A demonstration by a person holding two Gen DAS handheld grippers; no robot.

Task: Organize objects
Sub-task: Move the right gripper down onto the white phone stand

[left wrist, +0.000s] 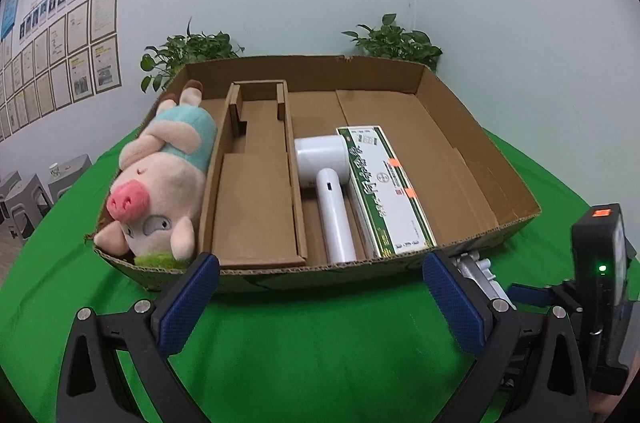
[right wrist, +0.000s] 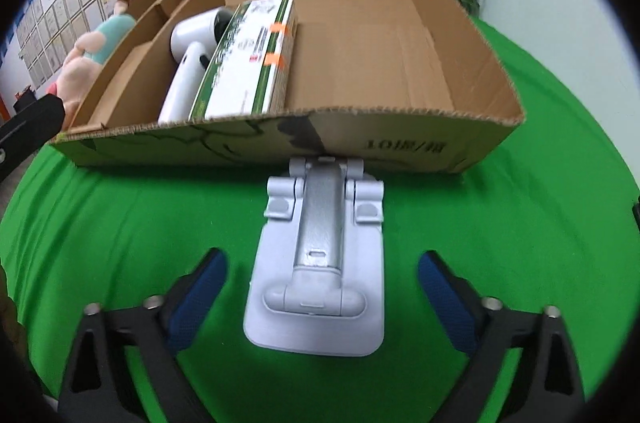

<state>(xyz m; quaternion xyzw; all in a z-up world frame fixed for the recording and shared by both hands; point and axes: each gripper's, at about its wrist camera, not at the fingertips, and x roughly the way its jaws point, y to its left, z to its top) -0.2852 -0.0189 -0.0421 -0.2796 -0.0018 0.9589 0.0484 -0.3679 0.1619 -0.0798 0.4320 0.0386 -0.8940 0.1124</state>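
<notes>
Right claw [right wrist: 322, 287] gapes astride the untouched white stand [right wrist: 320, 255] — left view shows only its tip.

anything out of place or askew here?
One thing: the folded grey phone stand lies on the green cloth outside the cardboard box, against its front wall. The plush pig, white hair dryer and green-and-white carton lie inside. No damage or spills visible.

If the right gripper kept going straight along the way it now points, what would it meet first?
Most likely the folded grey stand lying on the green cloth, between the open right gripper fingers and before the cardboard box; depth is hard to judge.
</notes>
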